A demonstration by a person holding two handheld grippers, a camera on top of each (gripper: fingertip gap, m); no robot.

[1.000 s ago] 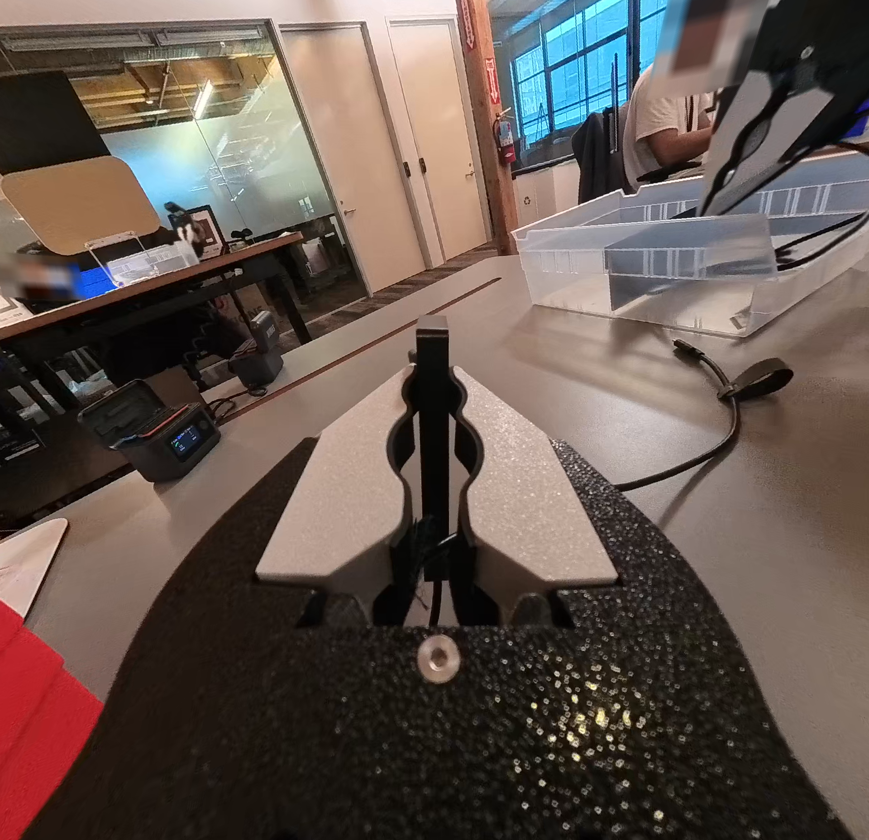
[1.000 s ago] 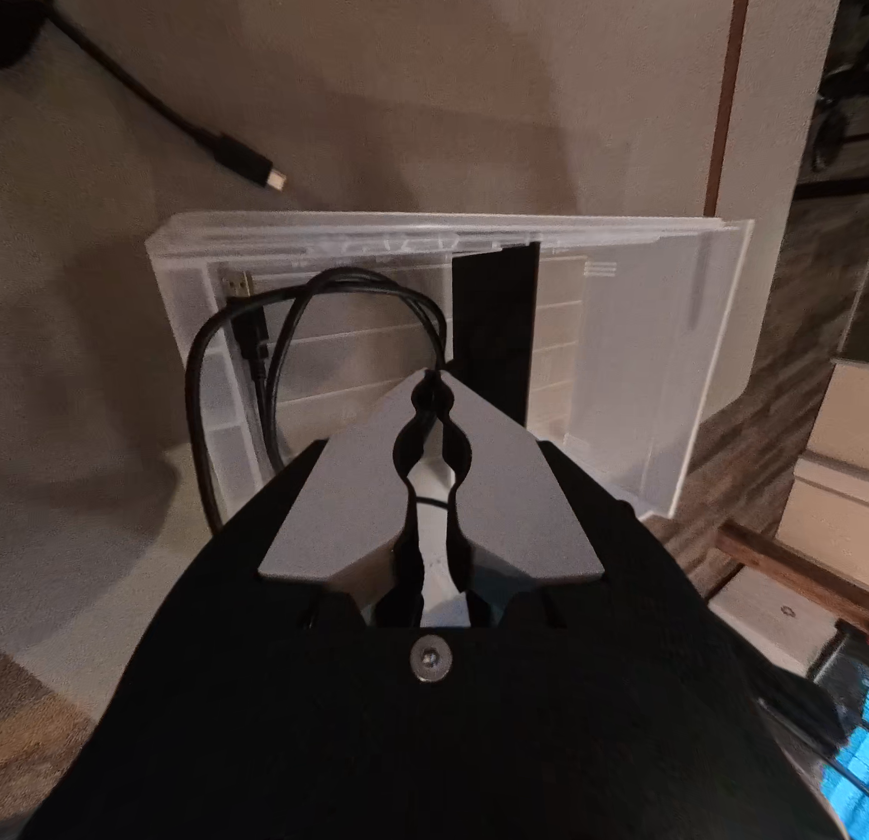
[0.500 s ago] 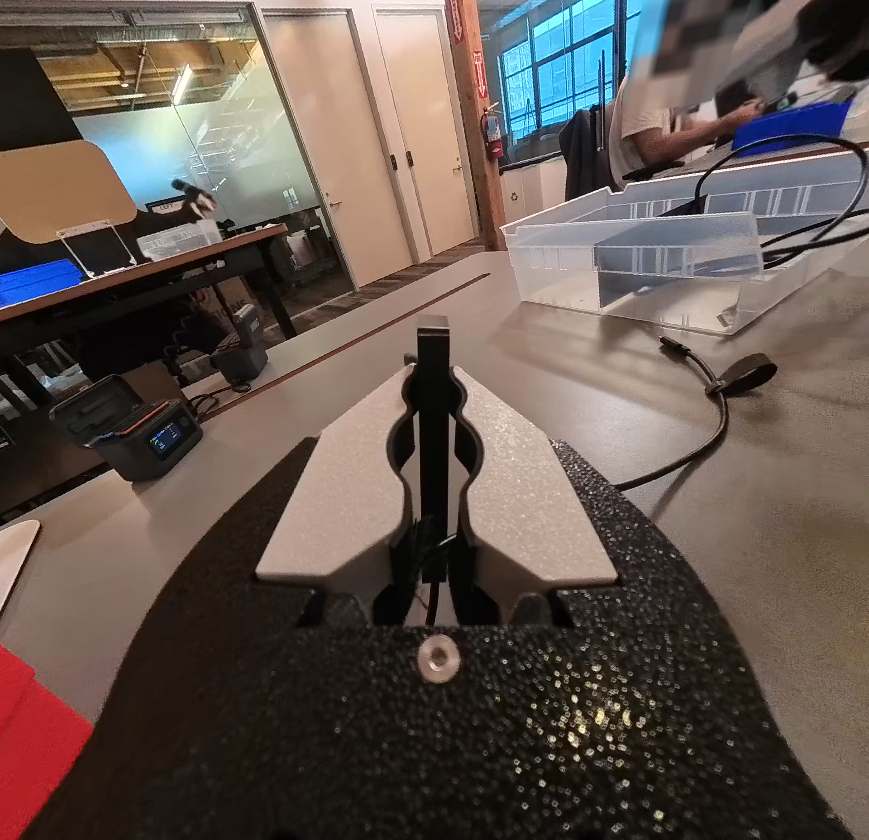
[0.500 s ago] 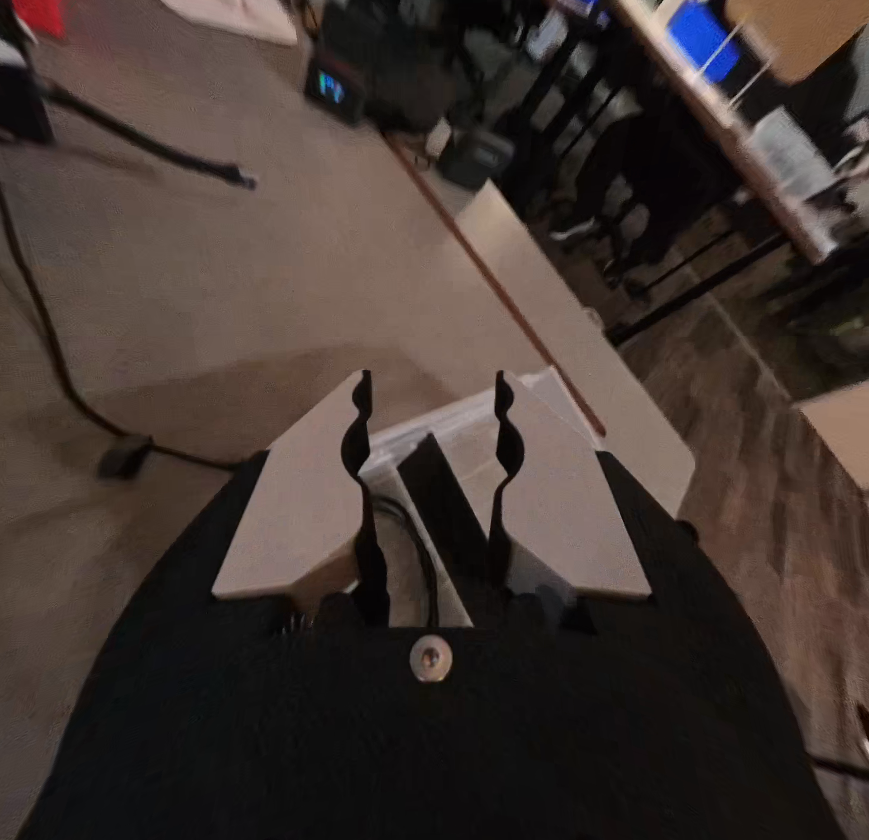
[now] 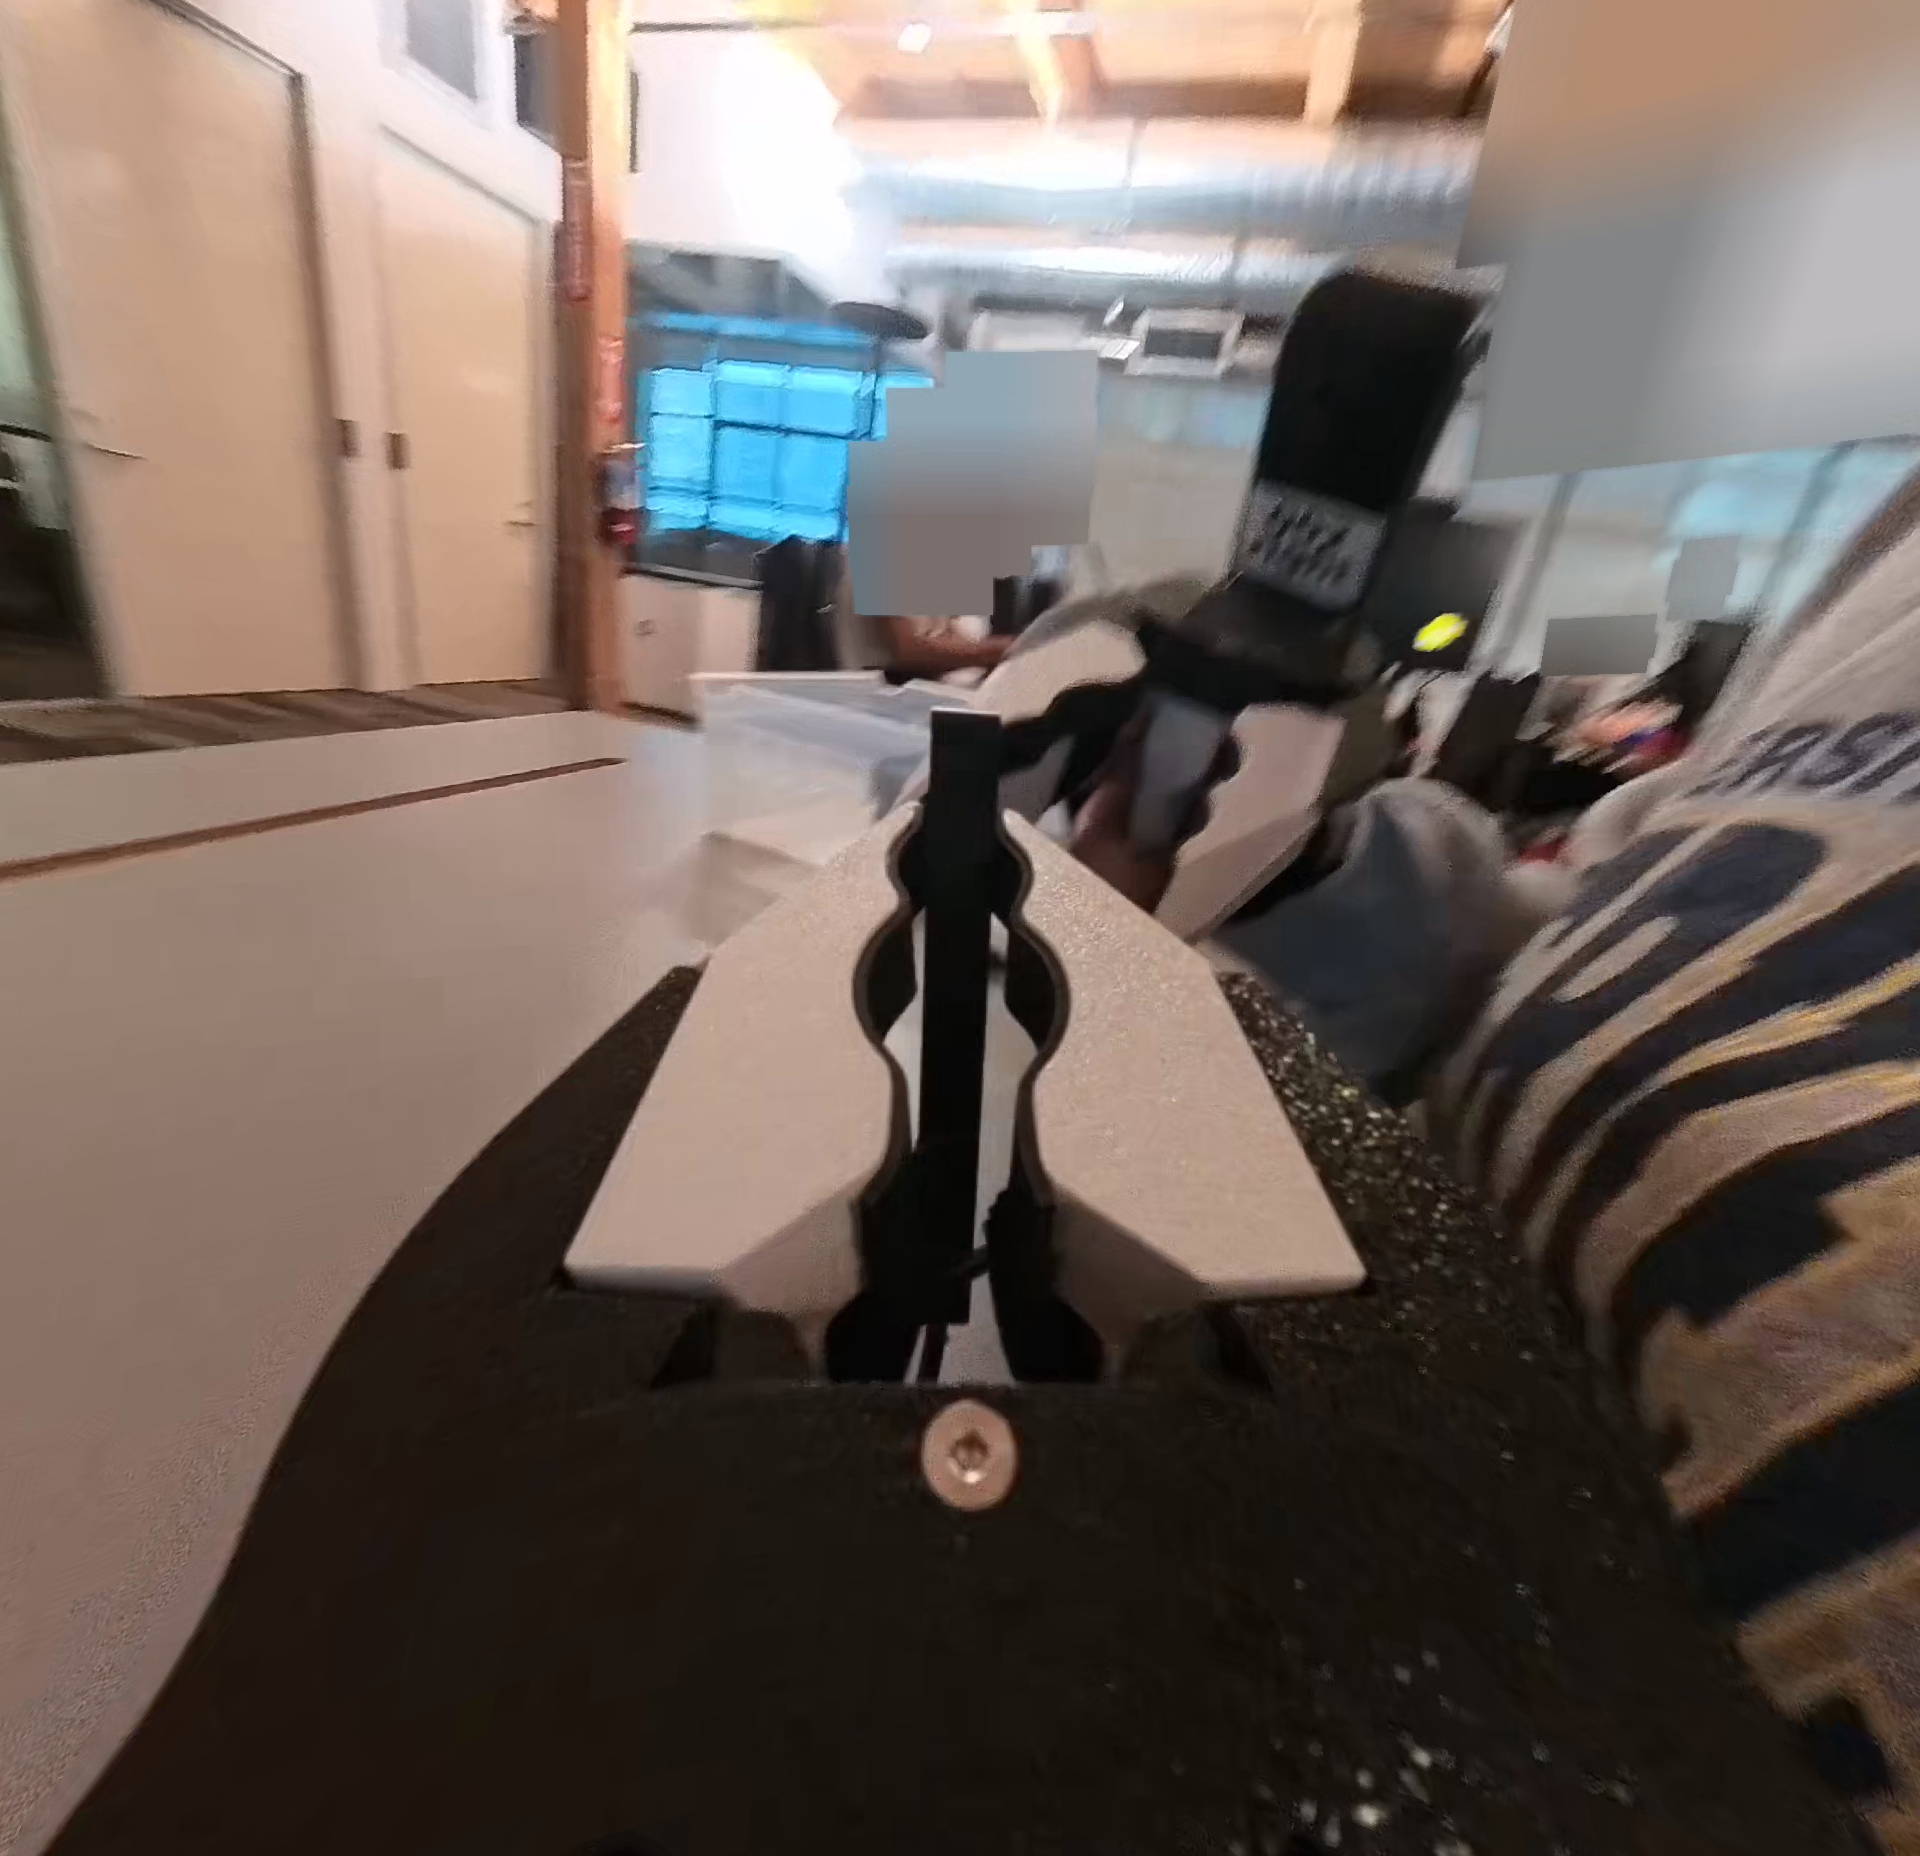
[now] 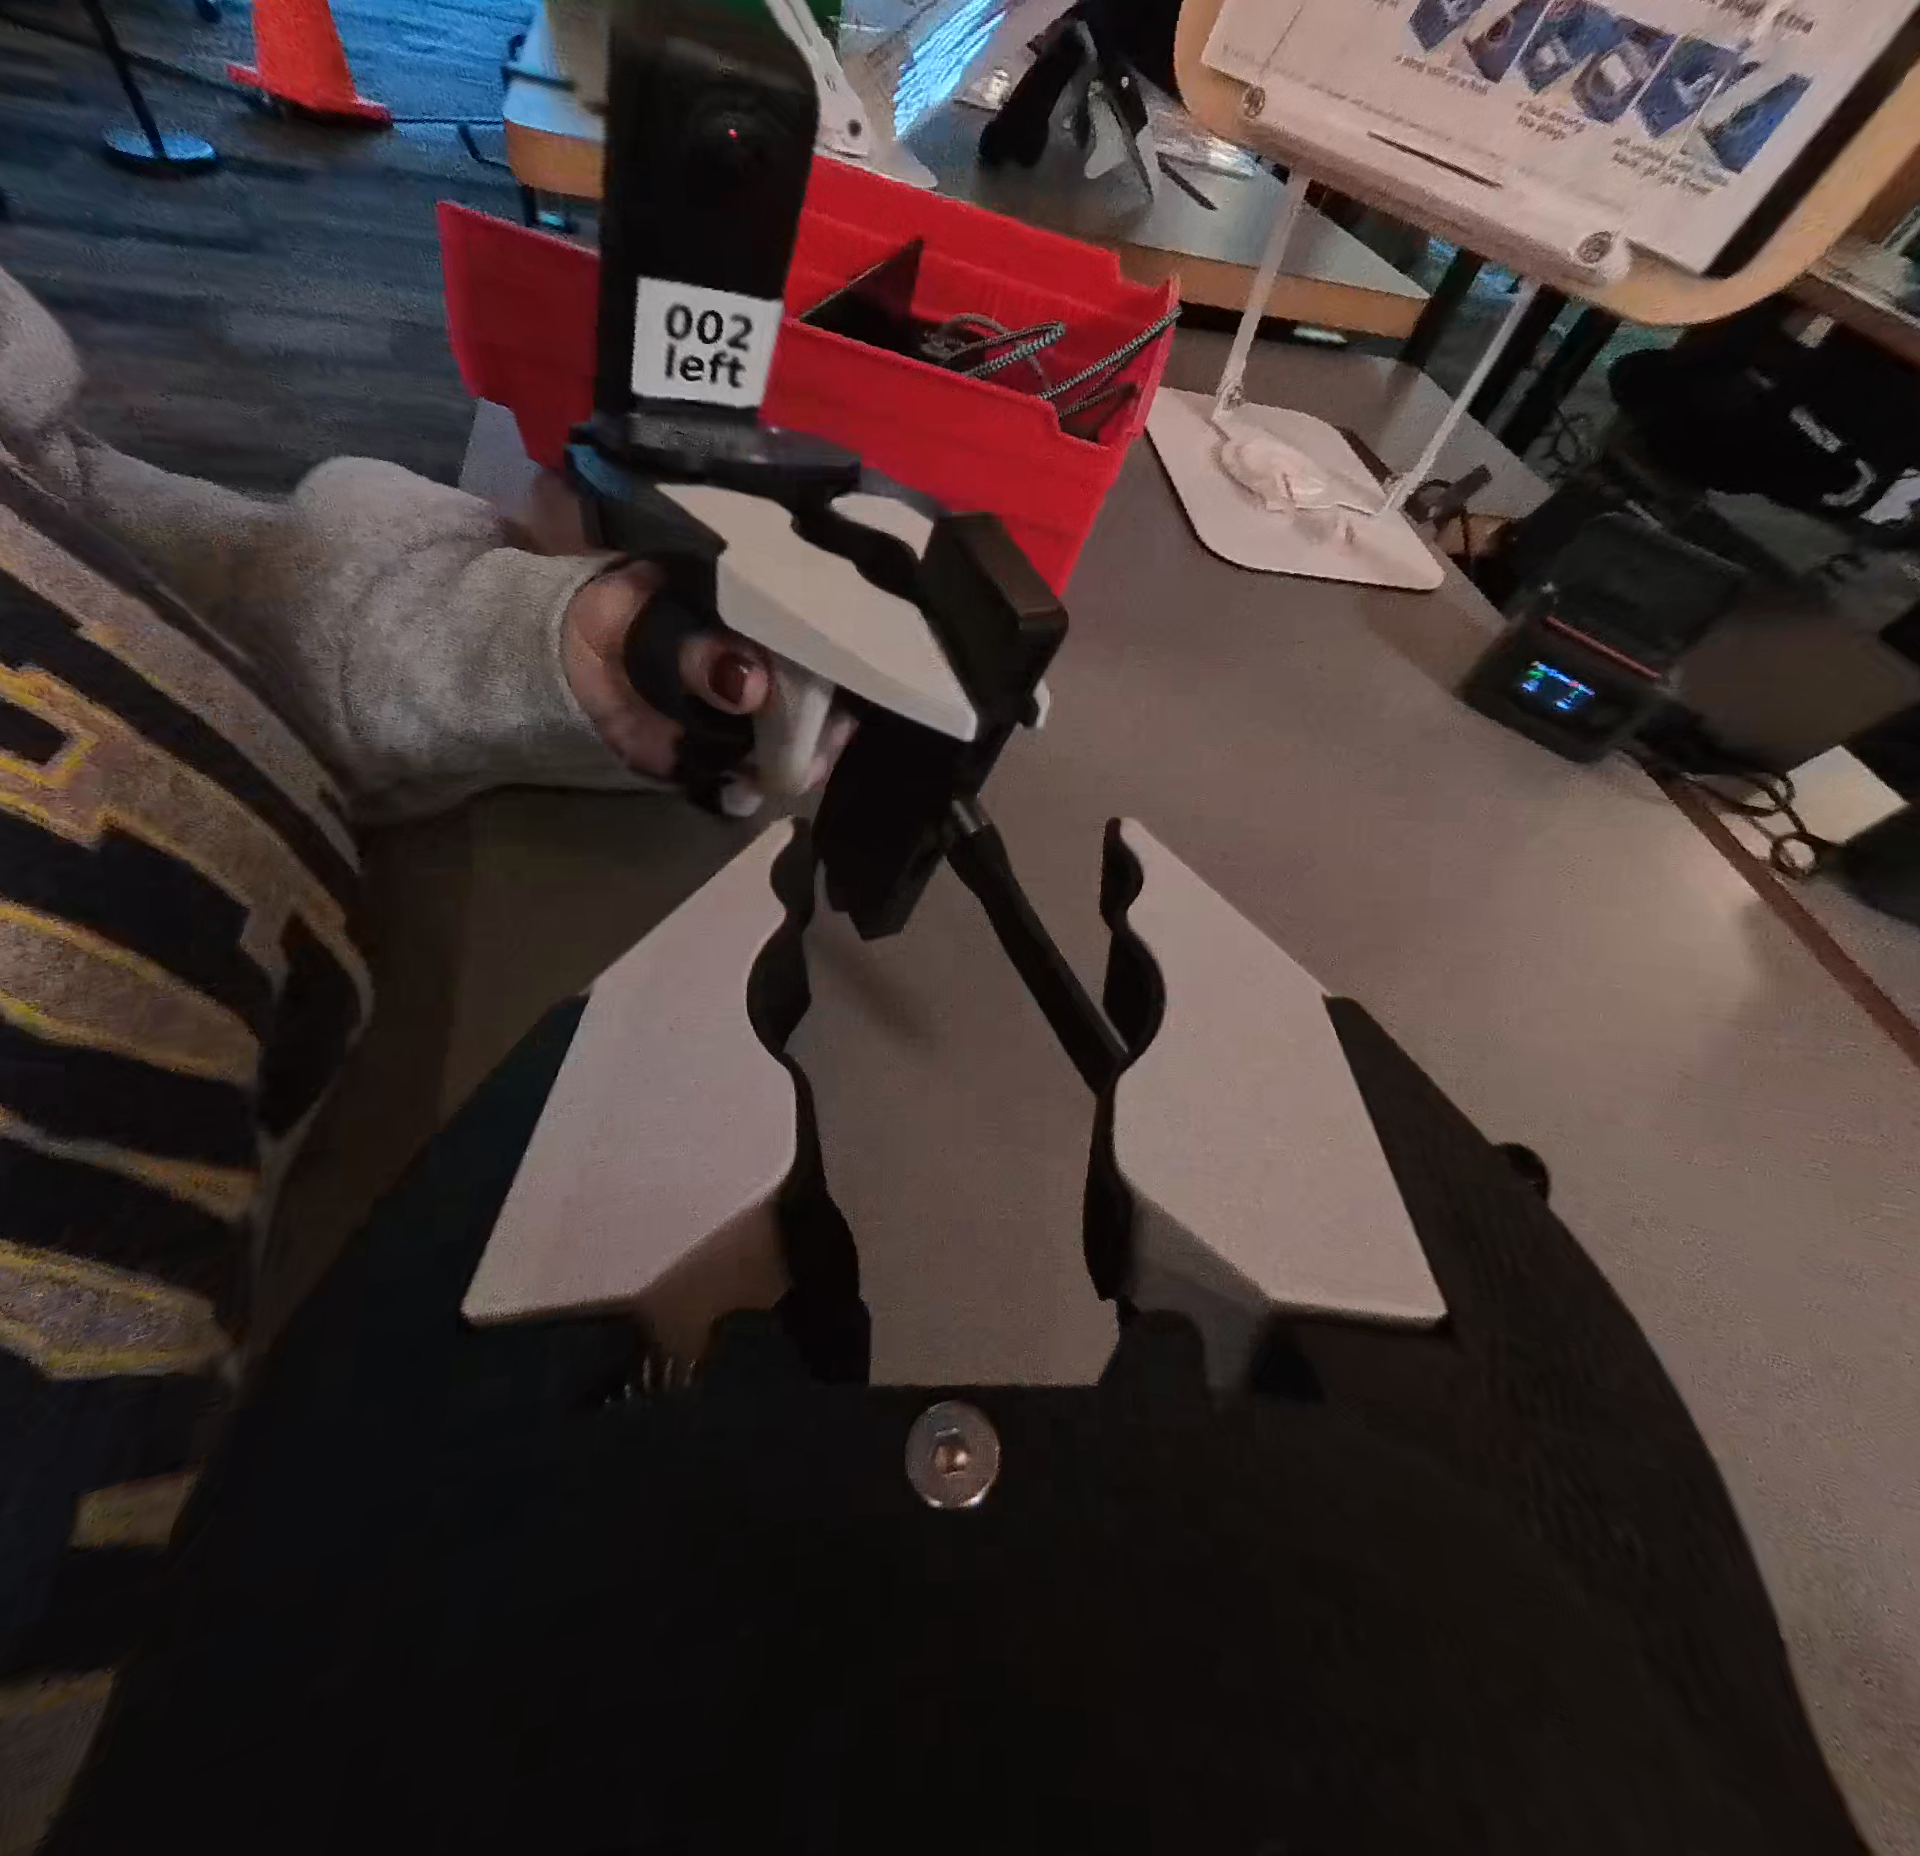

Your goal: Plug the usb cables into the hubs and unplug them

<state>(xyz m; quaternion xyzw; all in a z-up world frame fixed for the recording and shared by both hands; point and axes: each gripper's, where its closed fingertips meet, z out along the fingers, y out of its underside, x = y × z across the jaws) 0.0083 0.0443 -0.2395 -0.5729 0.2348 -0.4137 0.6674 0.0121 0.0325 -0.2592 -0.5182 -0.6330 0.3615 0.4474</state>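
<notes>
My left gripper (image 5: 961,830) is shut on a flat black hub (image 5: 958,933), held edge-on between its grey fingers. In the right wrist view the same left gripper (image 6: 987,663) is held up in a hand above the table. The hub (image 6: 894,840) hangs down from it, and a short black cable (image 6: 1039,965) runs off its lower end. My right gripper (image 6: 956,850) is open and empty, its fingertips just below and on either side of the hub's lower end. It shows blurred in the left wrist view (image 5: 1164,757), facing my left gripper.
A red bin (image 6: 831,404) with cables in it stands behind the left gripper. A white sign stand (image 6: 1309,497) and a dark power unit (image 6: 1590,653) stand at the right. A clear tray (image 5: 790,705) sits far off. A person's patterned sleeve (image 5: 1714,1131) is close by. The tips of both grippers are at nearly the same place.
My right gripper left the clear tray, opened and swung round to face the left gripper. My left gripper lifted and turned right with the hub still in it.
</notes>
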